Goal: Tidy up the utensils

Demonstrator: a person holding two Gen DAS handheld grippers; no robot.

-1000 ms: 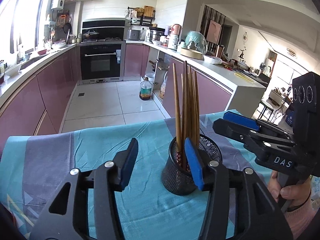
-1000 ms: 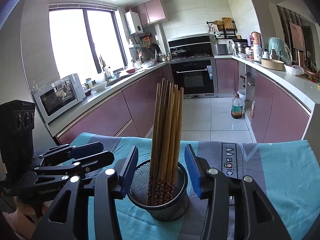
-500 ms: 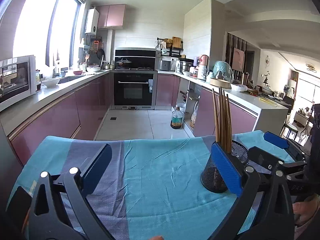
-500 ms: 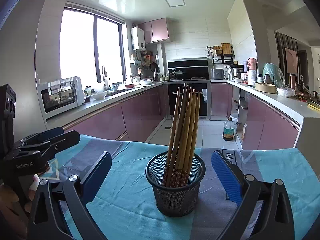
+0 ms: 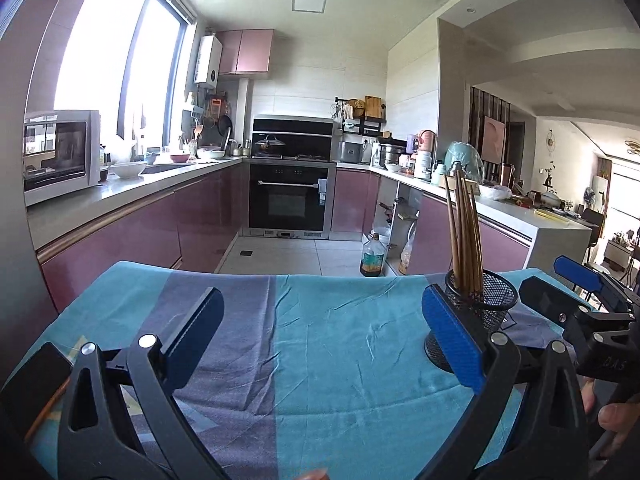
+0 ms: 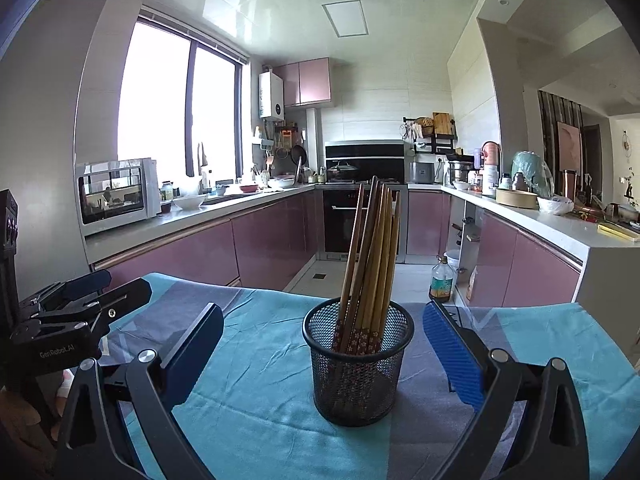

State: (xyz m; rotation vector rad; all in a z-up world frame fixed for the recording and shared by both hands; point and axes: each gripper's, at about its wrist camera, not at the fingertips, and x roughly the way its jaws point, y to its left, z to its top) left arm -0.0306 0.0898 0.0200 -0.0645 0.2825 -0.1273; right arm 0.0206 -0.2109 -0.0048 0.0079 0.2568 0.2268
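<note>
A black mesh holder (image 6: pixel 358 364) stands upright on the teal and grey cloth (image 6: pixel 260 360). Several brown chopsticks (image 6: pixel 372 256) lean in it, patterned ends down. My right gripper (image 6: pixel 323 316) is open wide; the holder sits just ahead between its blue pads (image 6: pixel 452 352), and neither pad touches it. My left gripper (image 5: pixel 320 300) is also open wide with only cloth between its fingers. In the left wrist view the holder (image 5: pixel 494 304) and chopsticks (image 5: pixel 462 232) stand behind the right-hand finger. Each view shows the other gripper at its edge: the right gripper (image 5: pixel 560 284) and the left gripper (image 6: pixel 88 292).
Beyond the table's far edge are a tiled floor with an oil bottle (image 5: pixel 372 258), purple cabinets, an oven (image 5: pixel 291 200) and a microwave (image 5: pixel 60 152) on the left counter. A dark flat object (image 5: pixel 36 380) lies at the cloth's near left corner.
Both grippers went from half open to wide open and drew back from the holder. The left one swung left, so the holder now sits at its right side.
</note>
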